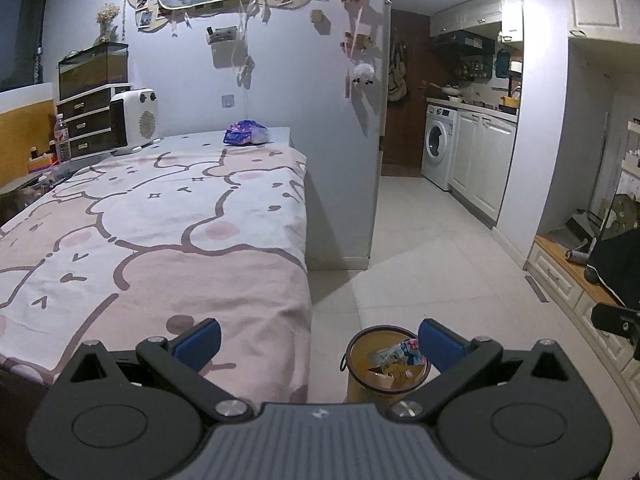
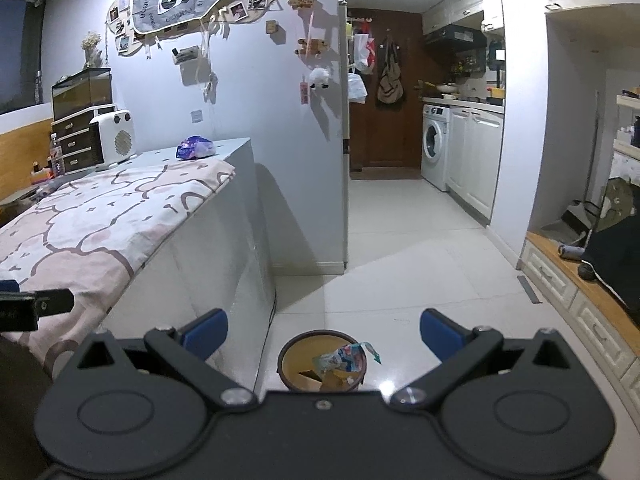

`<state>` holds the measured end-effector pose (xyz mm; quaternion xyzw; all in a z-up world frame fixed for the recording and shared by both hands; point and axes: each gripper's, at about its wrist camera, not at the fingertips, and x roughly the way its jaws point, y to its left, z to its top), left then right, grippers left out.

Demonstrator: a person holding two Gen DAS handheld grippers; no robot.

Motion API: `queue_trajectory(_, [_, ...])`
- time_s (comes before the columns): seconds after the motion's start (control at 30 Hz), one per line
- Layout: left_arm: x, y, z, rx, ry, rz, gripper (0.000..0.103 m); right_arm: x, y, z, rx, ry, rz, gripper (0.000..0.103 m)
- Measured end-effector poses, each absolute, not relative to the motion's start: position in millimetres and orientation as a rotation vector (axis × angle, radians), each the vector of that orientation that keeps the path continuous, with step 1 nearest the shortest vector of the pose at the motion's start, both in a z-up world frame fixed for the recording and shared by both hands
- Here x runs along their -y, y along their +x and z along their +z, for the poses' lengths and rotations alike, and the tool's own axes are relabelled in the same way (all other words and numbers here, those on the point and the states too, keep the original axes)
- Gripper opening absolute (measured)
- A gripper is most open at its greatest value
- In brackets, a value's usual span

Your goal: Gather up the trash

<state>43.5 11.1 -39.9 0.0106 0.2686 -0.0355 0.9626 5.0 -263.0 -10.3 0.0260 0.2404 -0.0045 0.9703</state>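
Observation:
A small round bin [image 1: 387, 364] stands on the floor beside the bed, with wrappers and paper scraps [image 1: 396, 358] inside. The right wrist view shows the same bin [image 2: 322, 360], a blue-white wrapper [image 2: 346, 356] poking over its rim. My left gripper [image 1: 320, 342] is open above the bed's corner and the bin, nothing between its blue pads. My right gripper [image 2: 324, 332] is open too, held above the bin and empty. A purple crumpled bag [image 1: 245, 133] lies at the far end of the bed, seen again in the right wrist view [image 2: 195, 147].
The bed with a pink cartoon sheet [image 1: 160, 220] fills the left. A white heater [image 1: 134, 120], drawers [image 1: 90, 118] and a bottle [image 1: 62, 138] stand at its far end. Tiled floor [image 2: 400, 248] leads to a kitchen with a washing machine [image 2: 434, 146]. A low wooden bench [image 2: 560, 276] runs along the right.

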Motion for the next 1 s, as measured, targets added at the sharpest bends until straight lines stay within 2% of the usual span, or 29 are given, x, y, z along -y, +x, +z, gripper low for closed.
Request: queue_trajectory(1.0, [4.1, 41.8, -46.4, -0.584, 0.029, -0.093, 0.103, 258.9, 2.7, -17.9, -0.524, 0.039, -0.004, 0.103])
